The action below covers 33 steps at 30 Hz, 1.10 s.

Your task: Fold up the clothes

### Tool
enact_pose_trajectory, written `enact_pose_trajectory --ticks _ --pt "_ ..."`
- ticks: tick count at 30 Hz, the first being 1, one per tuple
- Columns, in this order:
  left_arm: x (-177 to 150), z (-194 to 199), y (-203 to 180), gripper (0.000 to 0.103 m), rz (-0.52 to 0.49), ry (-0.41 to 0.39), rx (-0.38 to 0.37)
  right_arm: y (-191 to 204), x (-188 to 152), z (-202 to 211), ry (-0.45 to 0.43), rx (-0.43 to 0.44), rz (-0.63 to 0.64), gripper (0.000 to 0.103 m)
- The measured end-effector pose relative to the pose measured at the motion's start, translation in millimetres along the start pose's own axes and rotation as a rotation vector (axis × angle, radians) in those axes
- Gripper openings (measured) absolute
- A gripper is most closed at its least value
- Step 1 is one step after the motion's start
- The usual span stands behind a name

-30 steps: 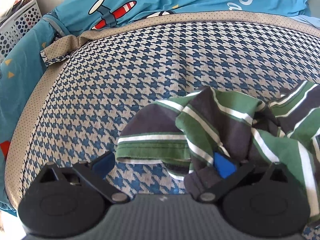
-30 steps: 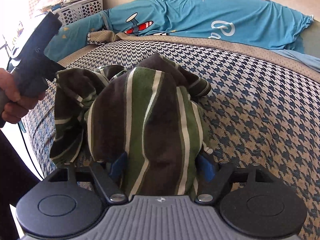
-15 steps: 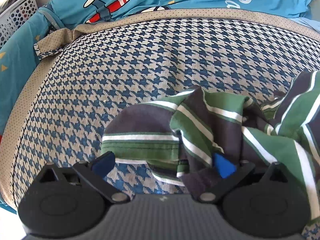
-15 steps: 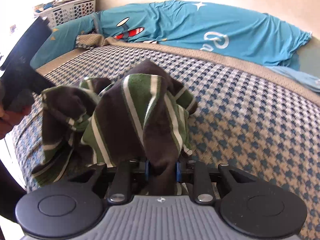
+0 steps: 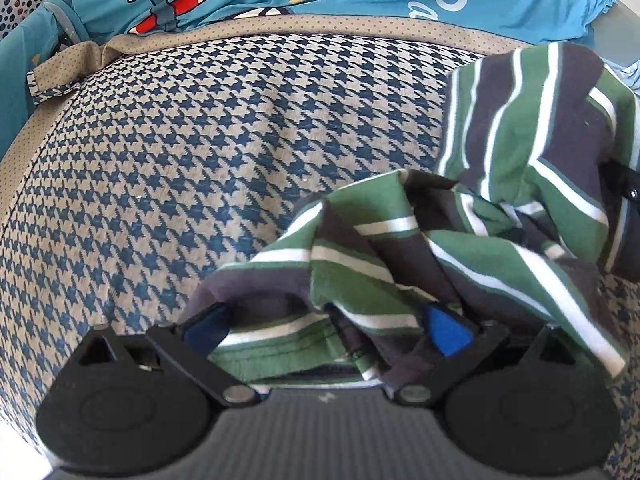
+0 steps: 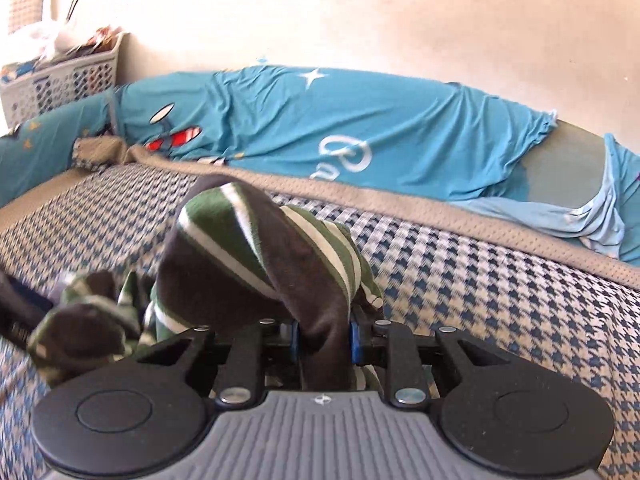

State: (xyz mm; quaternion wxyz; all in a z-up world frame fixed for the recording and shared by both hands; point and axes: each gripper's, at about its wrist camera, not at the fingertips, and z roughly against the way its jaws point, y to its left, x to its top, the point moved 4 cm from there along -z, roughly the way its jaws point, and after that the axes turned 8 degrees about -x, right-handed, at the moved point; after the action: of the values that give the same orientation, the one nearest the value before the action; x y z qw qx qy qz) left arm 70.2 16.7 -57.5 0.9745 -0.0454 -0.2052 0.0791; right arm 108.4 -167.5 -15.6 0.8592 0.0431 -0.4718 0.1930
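Observation:
A crumpled garment [image 5: 400,248] with green, dark grey and white stripes lies on the houndstooth blanket [image 5: 200,152]. My left gripper [image 5: 324,328] is open, low over the blanket, and the garment's near hem lies between its blue pads. One part of the cloth rises at the right towards a black piece of the other gripper [image 5: 626,190]. My right gripper [image 6: 324,344] is shut on a bunched fold of the striped garment [image 6: 256,264], which stands up in front of it. The garment's lower left part is blurred there.
A teal sheet [image 6: 400,132] with an aeroplane print covers a long hump along the wall behind the blanket. A white plastic basket [image 6: 56,84] with loose things stands at the back left. The blanket's tan border [image 5: 280,26] runs along its far edge.
My right gripper went from open around the garment to shut on it and rose. My left gripper slid forward, so the hem now lies between its open fingers.

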Motion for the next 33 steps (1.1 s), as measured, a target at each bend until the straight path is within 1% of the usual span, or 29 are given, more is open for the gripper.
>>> enact_pose_trajectory --ticks 4,8,11,13,14,15,16,17,19,21,23,25,27,30,31,33 --pt "4.3 -1.7 -20.8 0.103 0.007 0.001 -0.094 -23.1 19.5 -12.7 -0.042 -0.004 -0.081 0.022" --pt "3.6 -10.2 -45.2 0.103 -0.016 0.03 -0.164 -43.4 38.1 -20.1 -0.094 -0.007 -0.163 0.022" --pt "1.6 -19.5 -65.2 0.103 -0.053 0.061 -0.194 -58.8 52.0 -25.5 -0.133 -0.009 -0.225 0.022" --pt "0.6 -23.2 -76.3 0.103 -0.072 0.073 -0.211 -65.1 54.2 -31.4 -0.13 -0.04 -0.227 0.024" --pt "0.5 -23.1 -80.4 0.103 -0.078 0.072 -0.218 -68.3 55.3 -34.4 -0.127 -0.056 -0.227 0.027" --pt "0.4 -23.0 -84.5 0.103 -0.083 0.07 -0.224 -71.9 53.0 -37.8 -0.105 -0.088 -0.219 0.031" --pt "1.3 -20.3 -87.1 0.103 -0.088 0.056 -0.229 -75.6 50.5 -41.2 -0.081 -0.121 -0.21 0.039" --pt "2.9 -16.0 -88.7 0.103 -0.093 0.034 -0.232 -79.3 48.1 -44.5 -0.057 -0.154 -0.201 0.043" --pt "5.9 -7.5 -92.0 0.103 -0.103 -0.008 -0.239 -91.7 43.9 -40.4 -0.078 -0.225 -0.215 0.061" --pt "11.0 0.3 -88.7 0.103 -0.101 -0.054 -0.239 -104.7 44.0 -33.4 -0.087 -0.249 -0.25 0.065" --pt "18.5 5.6 -81.6 0.103 -0.08 -0.094 -0.235 -112.5 45.2 -27.4 -0.101 -0.222 -0.291 0.065" --pt "25.7 11.0 -74.9 0.103 -0.045 -0.132 -0.234 -111.6 46.7 -21.3 -0.119 -0.18 -0.301 0.065" --pt "34.4 16.1 -66.4 0.103 -0.004 -0.167 -0.237 -104.0 49.8 -19.9 -0.129 -0.127 -0.289 0.065" --pt "46.7 14.7 -54.7 0.103 0.074 -0.193 -0.234 -83.0 51.2 -23.8 -0.12 -0.031 -0.26 0.065" --pt "49.0 13.0 -50.5 0.103 0.095 -0.199 -0.216 -76.1 50.8 -26.8 -0.117 -0.01 -0.249 0.065" --pt "52.9 5.0 -40.7 0.103 0.116 -0.199 -0.147 -62.3 49.4 -30.1 -0.119 0.008 -0.212 0.065"
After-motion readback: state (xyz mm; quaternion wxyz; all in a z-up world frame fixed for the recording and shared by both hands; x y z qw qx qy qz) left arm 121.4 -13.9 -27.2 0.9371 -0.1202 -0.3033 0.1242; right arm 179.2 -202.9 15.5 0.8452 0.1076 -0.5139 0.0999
